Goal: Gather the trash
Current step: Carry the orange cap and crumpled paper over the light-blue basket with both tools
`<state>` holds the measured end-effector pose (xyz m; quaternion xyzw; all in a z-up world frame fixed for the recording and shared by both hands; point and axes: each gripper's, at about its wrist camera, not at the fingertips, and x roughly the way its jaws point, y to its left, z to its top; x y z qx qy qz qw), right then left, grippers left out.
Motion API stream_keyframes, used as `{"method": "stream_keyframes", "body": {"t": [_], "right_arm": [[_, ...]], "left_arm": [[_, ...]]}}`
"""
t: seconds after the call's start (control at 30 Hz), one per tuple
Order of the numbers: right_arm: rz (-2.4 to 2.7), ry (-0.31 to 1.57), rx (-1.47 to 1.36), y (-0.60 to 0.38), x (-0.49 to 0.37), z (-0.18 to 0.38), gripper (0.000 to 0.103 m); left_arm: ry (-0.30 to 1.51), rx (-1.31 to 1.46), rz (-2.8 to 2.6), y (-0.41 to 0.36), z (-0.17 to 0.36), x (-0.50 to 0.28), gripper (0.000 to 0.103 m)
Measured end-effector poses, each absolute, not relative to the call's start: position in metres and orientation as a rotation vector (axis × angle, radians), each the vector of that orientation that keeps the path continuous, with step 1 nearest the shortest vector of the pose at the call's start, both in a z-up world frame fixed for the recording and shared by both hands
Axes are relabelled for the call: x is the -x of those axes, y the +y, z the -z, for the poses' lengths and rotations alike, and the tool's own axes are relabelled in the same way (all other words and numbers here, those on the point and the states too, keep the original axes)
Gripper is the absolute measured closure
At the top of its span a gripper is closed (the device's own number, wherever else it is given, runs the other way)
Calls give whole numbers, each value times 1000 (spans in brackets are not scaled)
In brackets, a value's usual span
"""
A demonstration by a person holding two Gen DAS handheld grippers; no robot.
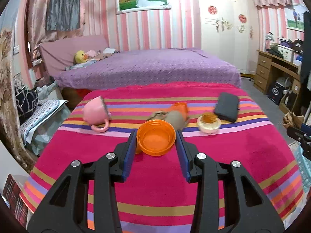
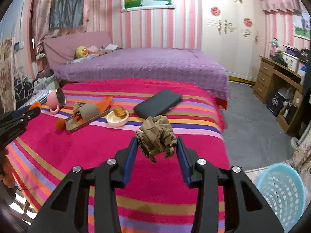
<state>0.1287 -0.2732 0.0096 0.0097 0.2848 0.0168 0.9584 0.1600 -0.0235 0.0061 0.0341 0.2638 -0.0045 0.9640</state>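
My left gripper [image 1: 156, 140] has its blue-padded fingers [image 1: 129, 151] pressed against either side of an orange plastic cup [image 1: 155, 139], its open mouth facing my camera, held just above the striped blanket [image 1: 243, 155] on the counter. My right gripper [image 2: 157, 145] has its fingers [image 2: 130, 153] closed in on a crumpled wad of brown paper [image 2: 156, 136], which hangs between the pads clear of the blanket. Beyond the cup in the left view a grey-brown roll [image 1: 176, 119] lies with more orange scrap [image 1: 179, 106] behind it; the blur there keeps me from making out more. From the right wrist I see that cardboard tube [image 2: 88, 109] resting on a flat tray [image 2: 85, 121] with brown and orange scraps, and a small orange piece [image 2: 60, 124] on the blanket just beside the tray. Near it sits a white bowl [image 1: 209, 125] holding something orange, and to its right a dark phone [image 1: 226, 106] lies flat. A pink mug [image 1: 95, 111] is tipped on its side toward the blanket's left edge. Down at the right on the floor stands a light blue mesh basket [image 2: 281, 192]. Behind the counter is a bed with a purple cover [image 1: 147, 68].
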Motion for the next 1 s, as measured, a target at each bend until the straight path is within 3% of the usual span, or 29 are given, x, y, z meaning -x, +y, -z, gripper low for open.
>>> {"method": "stream_keyframes", "body": {"t": [0.37,1.0], "right_arm": [[75,534,-76,-341,-62,-18,62],[195,546,-83,-426,-40,-1,62]], "left_arm": [[518,-93,95,-84,-5,-139,64],[568,-91,208,-140,3,-136,64]]}}
